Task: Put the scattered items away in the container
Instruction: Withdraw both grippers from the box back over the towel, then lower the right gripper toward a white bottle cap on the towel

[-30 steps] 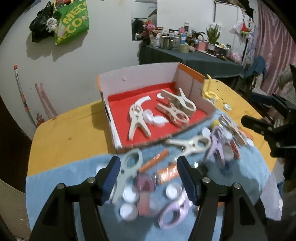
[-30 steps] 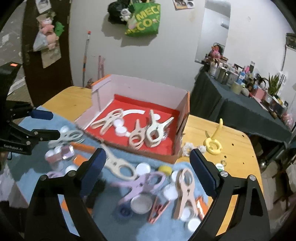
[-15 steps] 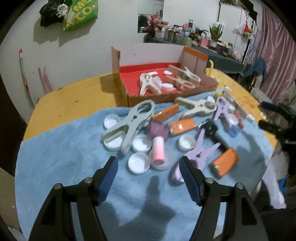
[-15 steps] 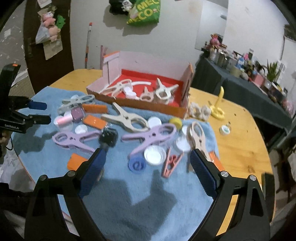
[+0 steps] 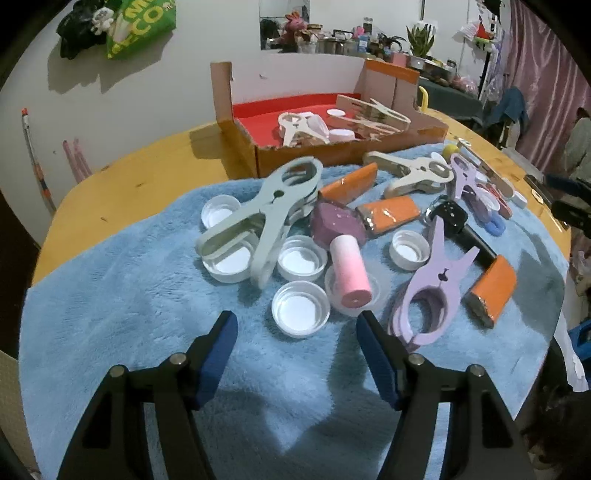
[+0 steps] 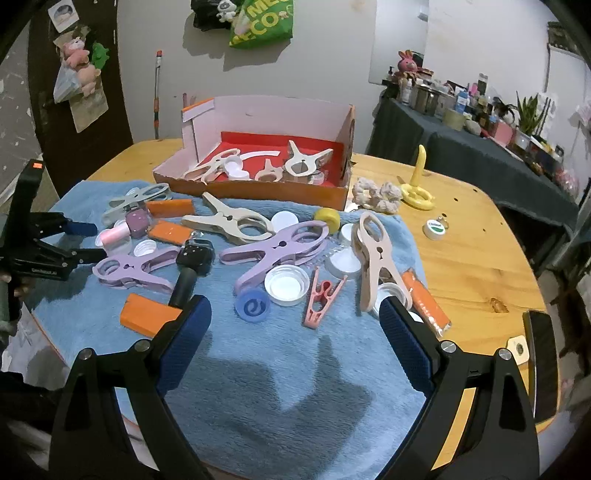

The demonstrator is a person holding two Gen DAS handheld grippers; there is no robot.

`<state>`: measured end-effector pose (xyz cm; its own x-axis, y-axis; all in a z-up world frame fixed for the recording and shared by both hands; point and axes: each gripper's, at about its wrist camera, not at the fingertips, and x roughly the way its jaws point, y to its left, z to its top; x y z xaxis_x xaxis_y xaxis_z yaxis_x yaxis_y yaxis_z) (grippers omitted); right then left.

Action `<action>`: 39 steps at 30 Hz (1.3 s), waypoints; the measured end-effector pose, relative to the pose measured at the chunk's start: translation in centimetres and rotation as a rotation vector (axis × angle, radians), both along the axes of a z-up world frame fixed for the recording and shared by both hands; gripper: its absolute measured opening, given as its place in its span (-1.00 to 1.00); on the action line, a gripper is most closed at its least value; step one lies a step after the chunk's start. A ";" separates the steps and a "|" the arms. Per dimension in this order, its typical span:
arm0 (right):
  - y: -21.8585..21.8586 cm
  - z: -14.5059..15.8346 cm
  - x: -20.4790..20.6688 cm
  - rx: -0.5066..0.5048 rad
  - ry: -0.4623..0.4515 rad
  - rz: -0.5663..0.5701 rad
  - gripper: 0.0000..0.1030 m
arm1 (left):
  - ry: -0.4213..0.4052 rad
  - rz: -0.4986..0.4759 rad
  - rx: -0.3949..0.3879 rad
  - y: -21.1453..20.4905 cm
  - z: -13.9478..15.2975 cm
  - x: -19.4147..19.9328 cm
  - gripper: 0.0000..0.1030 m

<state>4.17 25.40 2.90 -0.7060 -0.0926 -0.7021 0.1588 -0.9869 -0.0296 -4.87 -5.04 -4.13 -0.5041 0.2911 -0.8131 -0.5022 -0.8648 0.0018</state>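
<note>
**Bottle cap dead ahead of my left fingers**

The white bottle cap (image 5: 300, 313) lies open side up at twelve o'clock from my left gripper (image 5: 295, 338), just beyond the tips and centred in the gap. It is round, so it has no long axis to line up with. The pink-capped nail polish bottle (image 5: 341, 251) lies just beside it at two o'clock, its length running away from me. My left jaws stand wide and empty. My right gripper (image 6: 295, 325) is wide and empty too, with the blue cap (image 6: 253, 307) and pink clothespin (image 6: 322, 297) ahead of it. I judge the left nearer to a pick (a short reach should do).

Everything rests on a fluffy blue towel (image 5: 122, 314) over a round wooden table (image 5: 122, 177). The cardboard box (image 5: 347, 155), red inside, sits at twelve o'clock, already holding cream clamps (image 5: 295, 129) and caps. Behind it is a white wall with a green bag (image 5: 138, 27).
</note>
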 end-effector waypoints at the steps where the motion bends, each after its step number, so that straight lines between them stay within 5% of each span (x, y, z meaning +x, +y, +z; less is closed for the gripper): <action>1: 0.0 0.0 0.0 -0.002 -0.001 0.001 0.81 | 0.001 -0.004 -0.003 0.0 -0.2 -0.1 0.35; 20: 6.9 -4.3 -4.0 0.064 -0.092 -0.147 0.79 | 0.027 -0.121 0.009 0.5 -0.5 -0.8 0.35; 24: 7.5 -4.8 -4.0 0.046 -0.103 -0.152 0.51 | 0.029 -0.137 0.014 0.5 -0.5 -0.8 0.35; 30: 7.3 -5.6 -4.1 0.038 -0.126 -0.139 0.49 | 0.028 -0.152 0.018 0.5 -0.5 -0.9 0.34; 39: 8.0 -6.0 -4.2 -0.027 -0.135 -0.154 0.10 | 0.028 -0.168 0.028 0.6 -0.5 -0.9 0.25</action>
<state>-0.07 33.43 -3.09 -0.6129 -0.0111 -0.7901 0.0067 -0.9999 0.0089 -5.75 -4.47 -4.64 -0.4691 0.3952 -0.7898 -0.6395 -0.7688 -0.0050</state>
